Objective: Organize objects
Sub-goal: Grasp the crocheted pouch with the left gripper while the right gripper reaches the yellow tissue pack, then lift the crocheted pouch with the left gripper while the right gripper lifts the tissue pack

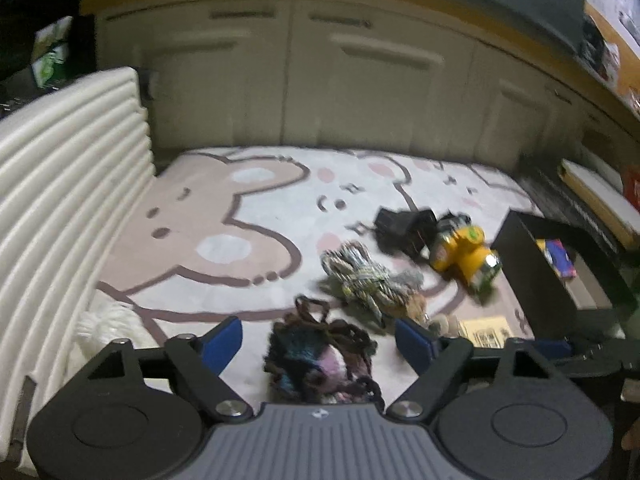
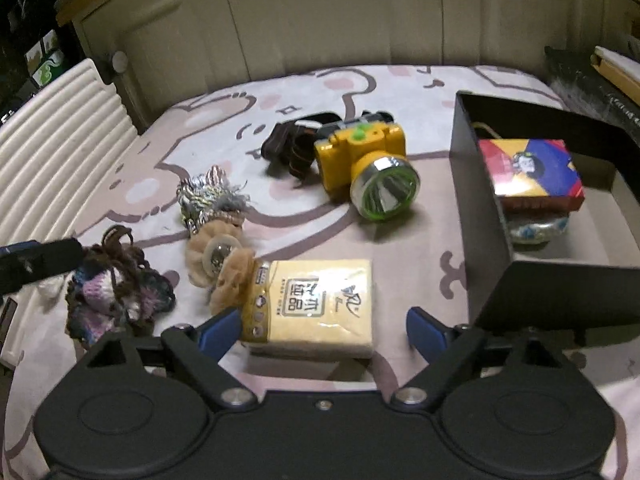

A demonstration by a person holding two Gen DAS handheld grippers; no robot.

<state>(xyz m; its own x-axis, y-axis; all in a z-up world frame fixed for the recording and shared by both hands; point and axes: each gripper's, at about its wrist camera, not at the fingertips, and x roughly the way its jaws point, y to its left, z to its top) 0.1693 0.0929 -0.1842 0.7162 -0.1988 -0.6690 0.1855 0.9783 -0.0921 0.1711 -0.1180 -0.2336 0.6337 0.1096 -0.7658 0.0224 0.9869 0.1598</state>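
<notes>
A dark knitted pouch [image 1: 320, 360] lies on the bear-print sheet [image 1: 192, 240] between the blue pads of my left gripper [image 1: 318, 342], which is open and not touching it. My right gripper [image 2: 323, 332] is open around a yellow tissue pack [image 2: 316, 304]; the left pad is close to the pack's edge and the right pad stands apart. A yellow headlamp [image 2: 360, 160] with a black strap [image 2: 292, 144] lies further back. A striped rope bundle [image 2: 208, 196] and a tan fluffy scrunchie [image 2: 220, 264] lie left of the pack. The knitted pouch [image 2: 116, 292] shows at the left.
A black open box [image 2: 480, 208] at the right holds a colourful carton [image 2: 528, 172] resting on a patterned tin [image 2: 536, 228]. A white ribbed panel [image 1: 68, 200] borders the left side. Cream cabinet doors [image 1: 320, 92] close off the far end.
</notes>
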